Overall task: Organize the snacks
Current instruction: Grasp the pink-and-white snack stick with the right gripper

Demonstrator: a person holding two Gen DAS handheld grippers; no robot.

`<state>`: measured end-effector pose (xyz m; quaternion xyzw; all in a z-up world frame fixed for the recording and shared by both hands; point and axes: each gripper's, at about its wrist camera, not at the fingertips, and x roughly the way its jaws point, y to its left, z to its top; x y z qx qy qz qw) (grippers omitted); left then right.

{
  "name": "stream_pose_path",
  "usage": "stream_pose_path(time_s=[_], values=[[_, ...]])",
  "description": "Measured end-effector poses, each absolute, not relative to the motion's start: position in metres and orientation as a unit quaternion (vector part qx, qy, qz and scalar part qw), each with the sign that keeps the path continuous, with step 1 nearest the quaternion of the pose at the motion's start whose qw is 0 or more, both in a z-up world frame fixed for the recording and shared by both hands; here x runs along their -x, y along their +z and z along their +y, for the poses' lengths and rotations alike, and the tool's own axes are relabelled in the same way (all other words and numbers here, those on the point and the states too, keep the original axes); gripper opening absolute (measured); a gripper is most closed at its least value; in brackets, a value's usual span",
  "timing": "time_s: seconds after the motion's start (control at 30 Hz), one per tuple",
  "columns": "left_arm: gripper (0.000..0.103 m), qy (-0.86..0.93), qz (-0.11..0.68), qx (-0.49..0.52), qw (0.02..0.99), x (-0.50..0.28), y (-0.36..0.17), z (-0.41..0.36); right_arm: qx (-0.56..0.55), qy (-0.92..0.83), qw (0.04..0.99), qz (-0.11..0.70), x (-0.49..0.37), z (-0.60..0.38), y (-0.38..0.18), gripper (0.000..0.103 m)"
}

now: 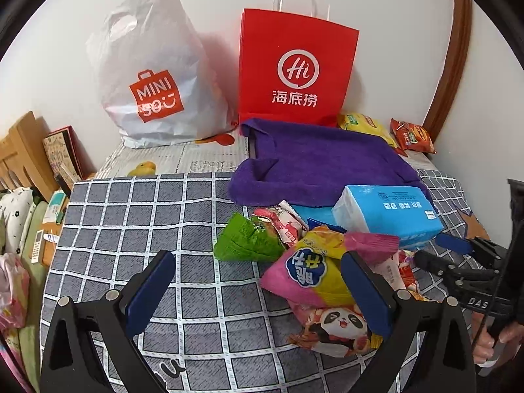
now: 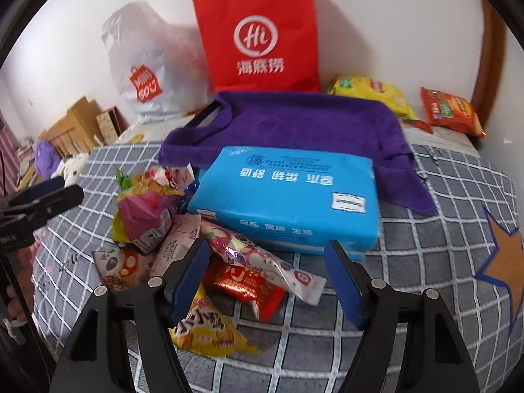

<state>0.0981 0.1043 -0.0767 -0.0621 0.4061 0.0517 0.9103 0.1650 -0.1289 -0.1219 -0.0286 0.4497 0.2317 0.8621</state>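
Note:
A pile of snack packets lies on a grey checked bedcover (image 1: 163, 229). In the left wrist view my left gripper (image 1: 258, 285) is open just over the cover. A pink and yellow packet (image 1: 311, 271) lies against its right finger, above a panda packet (image 1: 337, 327). A green packet (image 1: 249, 239) lies just beyond. In the right wrist view my right gripper (image 2: 267, 275) is open over the pile. A red packet (image 2: 245, 283) and a long white packet (image 2: 262, 255) lie between its fingers, and no pad presses on them. A yellow packet (image 2: 206, 330) sits under the left finger.
A blue tissue pack (image 2: 288, 199) rests on a purple towel (image 2: 304, 121) behind the pile. A red paper bag (image 2: 258, 32) and a white plastic bag (image 2: 147, 65) stand against the wall. Yellow (image 2: 376, 96) and orange (image 2: 448, 111) snack bags lie at the back right. Boxes crowd the left bedside.

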Motion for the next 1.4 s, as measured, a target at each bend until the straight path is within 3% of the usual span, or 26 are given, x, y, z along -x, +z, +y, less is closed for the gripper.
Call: stream_pose_path(time_s=[0.3,0.57,0.83,1.1,1.27,1.3,1.37,1.4], values=[[0.101,0.043,0.41,0.082,0.907,-0.108,-0.082,0.116,0.05,0.28,0.819,0.498,-0.184,-0.108,-0.143,0.068],[0.101,0.042,0.419,0.088,0.903,-0.109,-0.087,0.113,0.076,0.291,0.817,0.492,-0.178,-0.108,-0.142,0.033],[0.101,0.039,0.418,0.084,0.904,-0.103,-0.082,0.104,0.05,0.263,0.843,0.466,-0.159,-0.15,-0.12,0.02],[0.101,0.04,0.418,0.085,0.904,-0.094,-0.081,0.097,-0.019,0.173,0.865,0.471,-0.14,-0.215,-0.131,0.02],[0.101,0.043,0.421,0.089,0.902,-0.09,-0.083,0.097,-0.038,0.149,0.854,0.497,-0.141,-0.226,-0.16,0.026],[0.101,0.044,0.422,0.088,0.901,-0.089,-0.084,0.097,-0.038,0.147,0.855,0.497,-0.14,-0.228,-0.163,0.029],[0.101,0.045,0.423,0.087,0.901,-0.087,-0.085,0.097,-0.034,0.15,0.856,0.493,-0.141,-0.228,-0.167,0.045],[0.101,0.046,0.423,0.088,0.901,-0.086,-0.085,0.097,-0.028,0.148,0.857,0.492,-0.141,-0.227,-0.169,0.046]])
